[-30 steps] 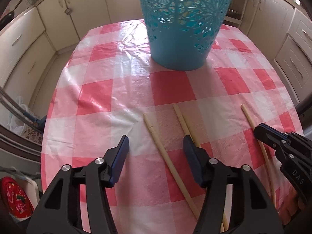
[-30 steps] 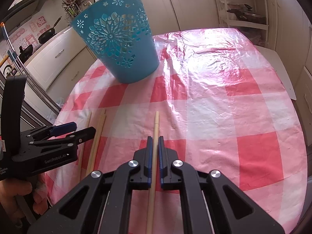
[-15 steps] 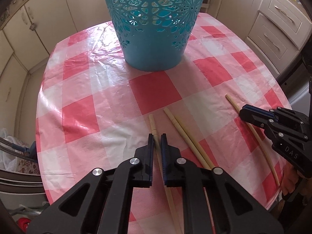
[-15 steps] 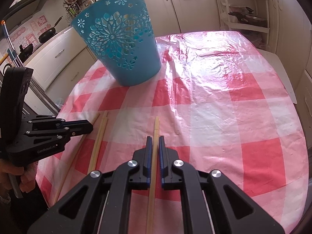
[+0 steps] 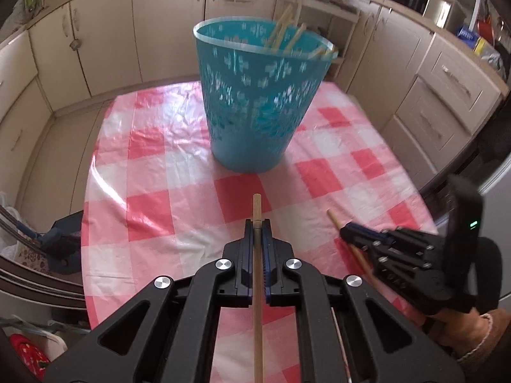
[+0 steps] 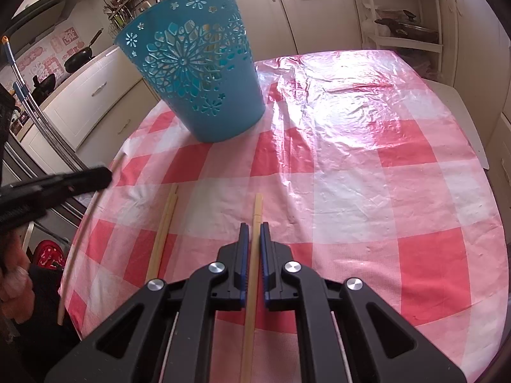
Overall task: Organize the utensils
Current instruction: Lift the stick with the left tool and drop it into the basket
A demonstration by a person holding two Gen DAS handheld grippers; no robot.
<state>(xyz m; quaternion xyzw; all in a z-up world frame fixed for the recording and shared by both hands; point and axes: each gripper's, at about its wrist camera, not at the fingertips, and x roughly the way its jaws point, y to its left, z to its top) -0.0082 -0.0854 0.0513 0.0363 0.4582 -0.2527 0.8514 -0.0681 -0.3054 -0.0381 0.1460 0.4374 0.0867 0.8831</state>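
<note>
Chopstick (image 5: 257, 210) clamped in left gripper (image 5: 257, 223) jaws; second chopstick (image 6: 257, 204) clamped in right gripper (image 6: 251, 226) jaws.

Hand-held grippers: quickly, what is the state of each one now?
Left hand-held gripper: closed on a chopstick.
Right hand-held gripper: closed on another chopstick.

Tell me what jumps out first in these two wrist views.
The tall blue basket at the far side of the red-checked tablecloth, chopsticks already poking out of its rim. Nearer, the left gripper and the right gripper each pinch one chopstick, and a loose pair lies between them.
</note>
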